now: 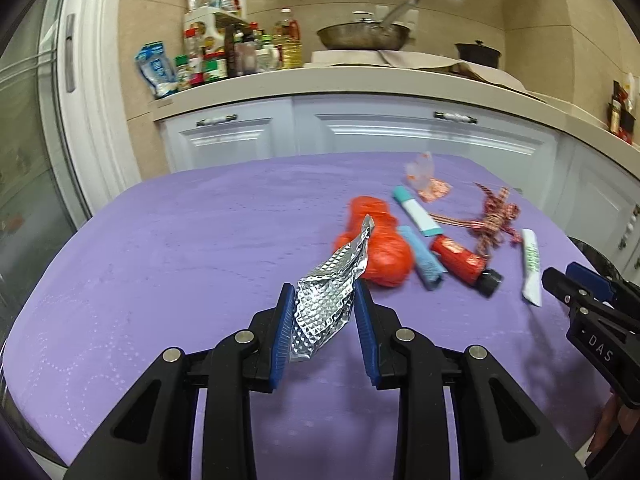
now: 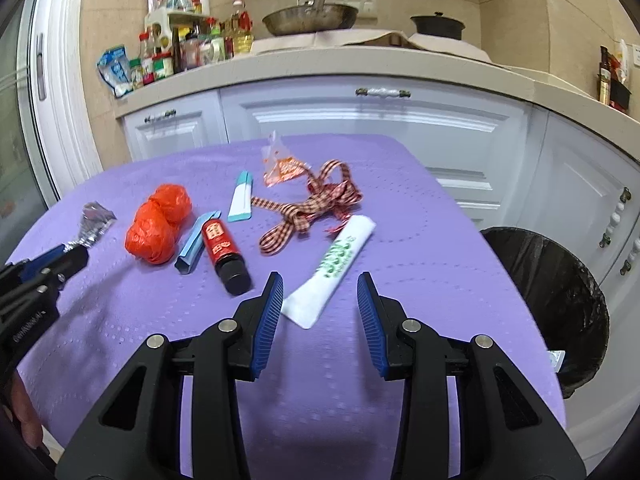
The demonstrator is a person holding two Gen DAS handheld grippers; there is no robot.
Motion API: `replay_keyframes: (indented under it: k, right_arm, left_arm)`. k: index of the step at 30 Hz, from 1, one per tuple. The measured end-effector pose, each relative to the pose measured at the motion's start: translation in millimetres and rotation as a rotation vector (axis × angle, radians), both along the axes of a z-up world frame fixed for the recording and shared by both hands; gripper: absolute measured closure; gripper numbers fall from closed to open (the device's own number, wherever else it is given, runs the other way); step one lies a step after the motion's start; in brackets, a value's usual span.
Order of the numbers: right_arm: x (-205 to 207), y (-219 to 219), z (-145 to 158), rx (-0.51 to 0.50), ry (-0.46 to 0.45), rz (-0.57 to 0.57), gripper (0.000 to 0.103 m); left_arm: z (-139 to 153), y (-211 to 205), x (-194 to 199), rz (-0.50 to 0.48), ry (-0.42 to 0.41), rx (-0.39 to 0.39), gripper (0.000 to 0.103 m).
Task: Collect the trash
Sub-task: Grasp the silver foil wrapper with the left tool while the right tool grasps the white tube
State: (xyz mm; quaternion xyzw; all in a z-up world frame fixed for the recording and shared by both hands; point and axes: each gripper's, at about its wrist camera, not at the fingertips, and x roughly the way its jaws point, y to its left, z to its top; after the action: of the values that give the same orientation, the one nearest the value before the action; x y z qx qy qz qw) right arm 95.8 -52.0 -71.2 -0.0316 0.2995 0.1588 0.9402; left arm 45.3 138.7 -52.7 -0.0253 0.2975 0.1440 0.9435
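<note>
Even indoor light, fairly bright, falls from above; soft shadows sit beneath both tongs on the purple surface (image 2: 120, 312). Glare flashes off the crumpled foil (image 1: 326, 300). Fisheye bending curves the far cabinets (image 1: 400, 132); slight motion blur softens edges

Steel pan (image 2: 310, 20) and black pot (image 2: 438, 26) — on the counter (image 2: 400, 62)
</note>
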Motion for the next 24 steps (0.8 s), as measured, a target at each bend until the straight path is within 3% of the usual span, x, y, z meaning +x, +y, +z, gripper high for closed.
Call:
replay_keyframes:
  k: [5, 10, 18, 21, 24]
  right_arm:
    - [9.4, 17.3, -6.5, -0.086, 0.051, -0.023, 0.065]
    - [21.1, 16.4, -11.4, -0.096, 0.112, -0.050, 0.065]
    - [23.9, 17.5, -8.3, -0.097, 0.108, -0.042, 0.070]
    - [26.1, 18.0, -3.3, -0.086, 0.093, -0.049, 0.055]
    - [34.4, 21.9, -5.2, -0.106, 0.118, -0.054, 0.053]
  left_arm:
    - [-2.4, 17.5, -1.9, 0.010, -0.002, -0.032, 0.072]
    - [-5.2, 27.6, -0.9, 0.006, -0.001, -0.056, 0.072]
    - [-7.8, 30.7, -3.2, 0.001, -0.001, -0.076, 0.072]
    - [-7.1, 30.9, -3.2, 0.003, -0.004, -0.074, 0.072]
    - [-5.7, 31.3, -2.5, 0.006, -0.007, -0.075, 0.072]
